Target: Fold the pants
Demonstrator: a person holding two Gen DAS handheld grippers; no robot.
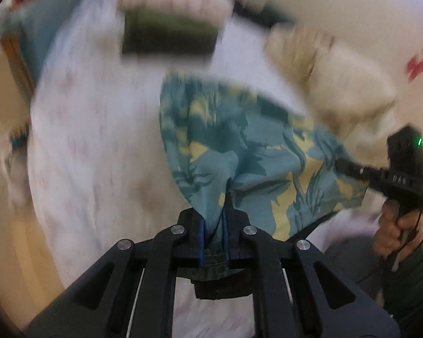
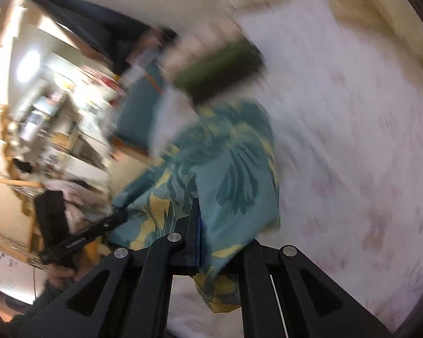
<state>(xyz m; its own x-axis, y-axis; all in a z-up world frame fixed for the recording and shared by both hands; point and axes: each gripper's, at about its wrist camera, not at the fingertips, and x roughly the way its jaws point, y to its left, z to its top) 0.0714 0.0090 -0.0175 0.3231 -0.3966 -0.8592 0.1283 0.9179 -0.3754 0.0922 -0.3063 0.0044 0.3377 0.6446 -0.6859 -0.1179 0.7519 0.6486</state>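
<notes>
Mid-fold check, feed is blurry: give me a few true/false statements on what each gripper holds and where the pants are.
1. The left gripper is shut on the pants. True.
2. The right gripper is open and holds nothing. False: its jaws pinch the same pants.
3. The pants are plain black. False: teal with a yellow leaf print.
4. The pants hang between both grippers over the white bedsheet. True.
5. A dark green folded item lies on the sheet beyond the pants. True.
</notes>
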